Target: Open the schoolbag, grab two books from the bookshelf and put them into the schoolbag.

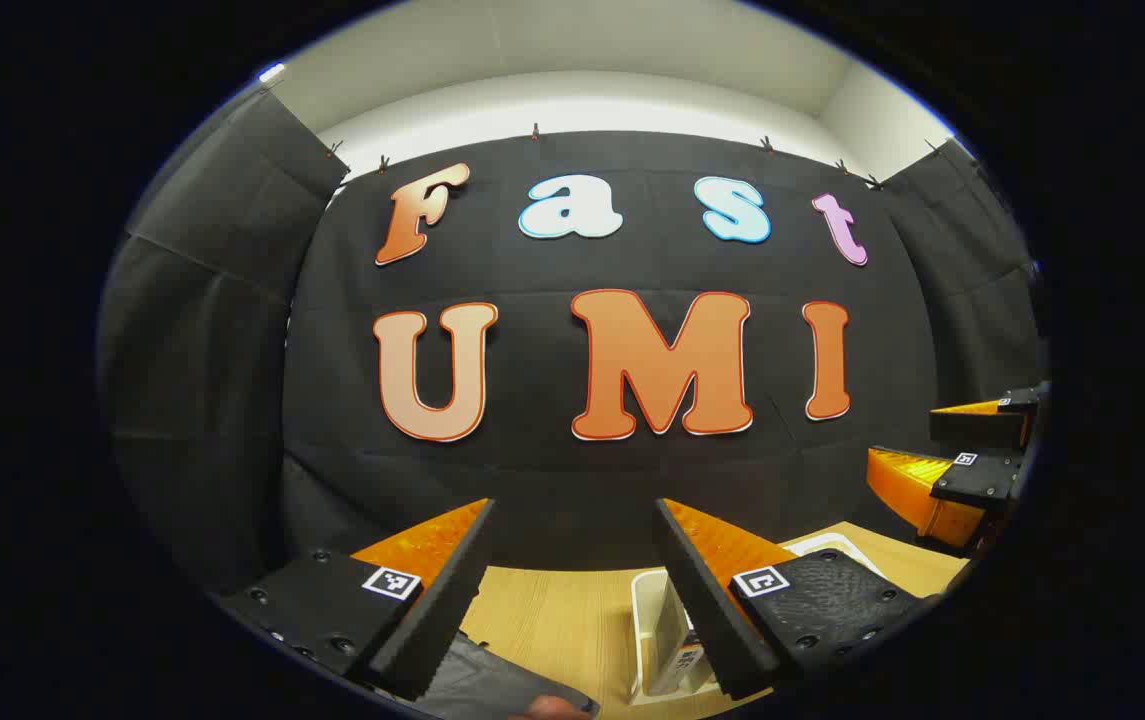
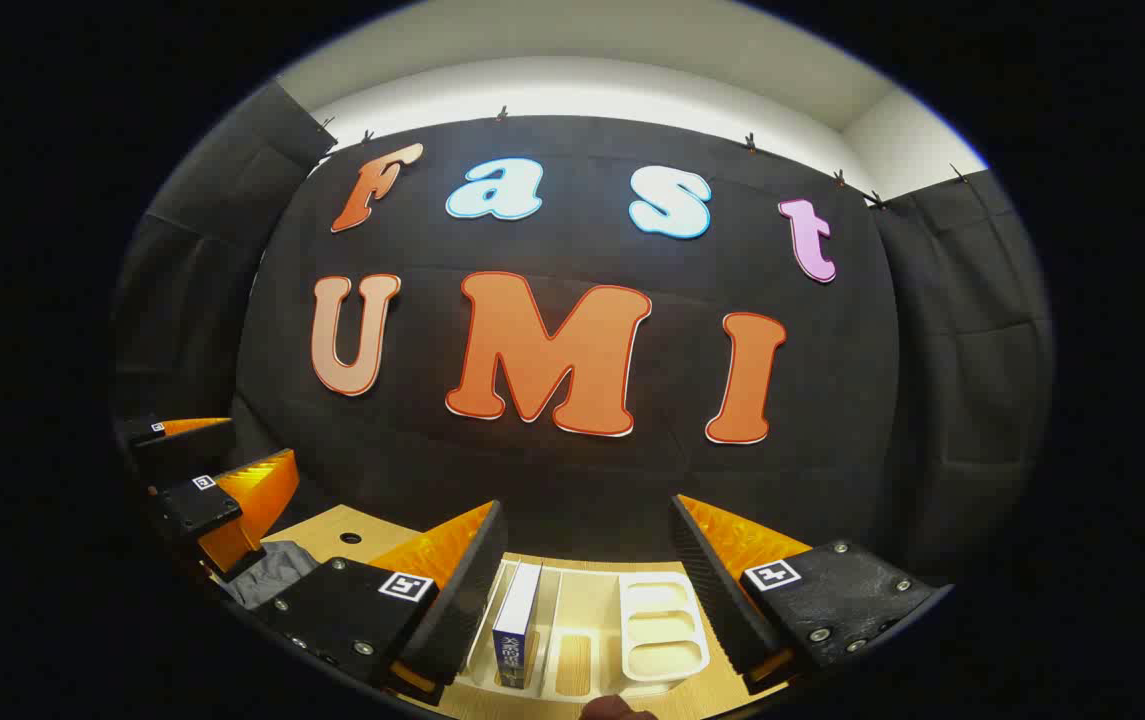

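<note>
Both grippers stand wide and hold nothing: the left gripper [image 1: 572, 590] above the table [image 1: 552, 620], the right gripper [image 2: 587, 590] over the white bookshelf [image 2: 662, 625]. One book [image 2: 515, 630] stands upright in its left slot, lower end cut off. Only a grey corner of the schoolbag [image 1: 492, 690] shows at the frame's bottom edge, its opening hidden.

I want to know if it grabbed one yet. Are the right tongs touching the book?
Apart. The right gripper view shows the right tongs open, the book standing untouched between them.
</note>
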`<state>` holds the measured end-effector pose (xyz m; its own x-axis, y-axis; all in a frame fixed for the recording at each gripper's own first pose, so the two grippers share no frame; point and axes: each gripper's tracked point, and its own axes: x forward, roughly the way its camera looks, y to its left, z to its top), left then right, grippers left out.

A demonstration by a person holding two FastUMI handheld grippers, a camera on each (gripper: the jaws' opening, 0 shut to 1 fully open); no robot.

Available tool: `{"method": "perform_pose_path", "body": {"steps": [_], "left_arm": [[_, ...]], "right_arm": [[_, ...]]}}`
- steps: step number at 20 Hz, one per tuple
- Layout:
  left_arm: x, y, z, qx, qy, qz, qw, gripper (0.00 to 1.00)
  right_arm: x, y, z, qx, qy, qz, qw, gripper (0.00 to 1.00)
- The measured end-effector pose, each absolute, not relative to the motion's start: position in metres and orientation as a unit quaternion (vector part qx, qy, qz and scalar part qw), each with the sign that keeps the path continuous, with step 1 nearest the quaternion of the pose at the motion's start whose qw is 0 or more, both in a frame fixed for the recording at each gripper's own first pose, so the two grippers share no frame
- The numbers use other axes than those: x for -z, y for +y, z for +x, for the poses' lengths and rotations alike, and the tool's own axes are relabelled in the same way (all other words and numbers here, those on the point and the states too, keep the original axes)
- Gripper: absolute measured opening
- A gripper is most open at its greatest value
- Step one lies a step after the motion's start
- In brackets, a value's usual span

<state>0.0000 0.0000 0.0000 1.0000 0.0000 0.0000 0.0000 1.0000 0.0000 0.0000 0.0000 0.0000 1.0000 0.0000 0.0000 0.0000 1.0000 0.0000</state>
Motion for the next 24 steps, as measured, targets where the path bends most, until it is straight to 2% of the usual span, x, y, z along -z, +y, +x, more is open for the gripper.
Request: {"method": "perform_pose_path", "body": {"steps": [8, 16, 21, 24], "left_arm": [[0.001, 0.03, -0.003, 0.006, -0.011, 0.015, 1.0, 0.97], [0.01, 0.031, 0.003, 0.038, -0.006, 0.017, 0.999, 0.97], [0.003, 0.027, 0.01, 0.016, -0.01, 0.022, 1.0, 0.97], [-0.007, 0.007, 0.009, 0.032, -0.03, 0.01, 0.999, 0.97]], "right_arm": [[-0.005, 0.015, -0.001, 0.018, -0.003, -0.008, 1.0, 0.97], [0.001, 0.03, -0.002, 0.035, 0.014, -0.012, 0.999, 0.97], [-0.005, 0.021, 0.005, 0.019, 0.0, -0.017, 1.0, 0.97], [-0.005, 0.013, 0.01, 0.009, -0.006, -0.01, 1.0, 0.97]]}}
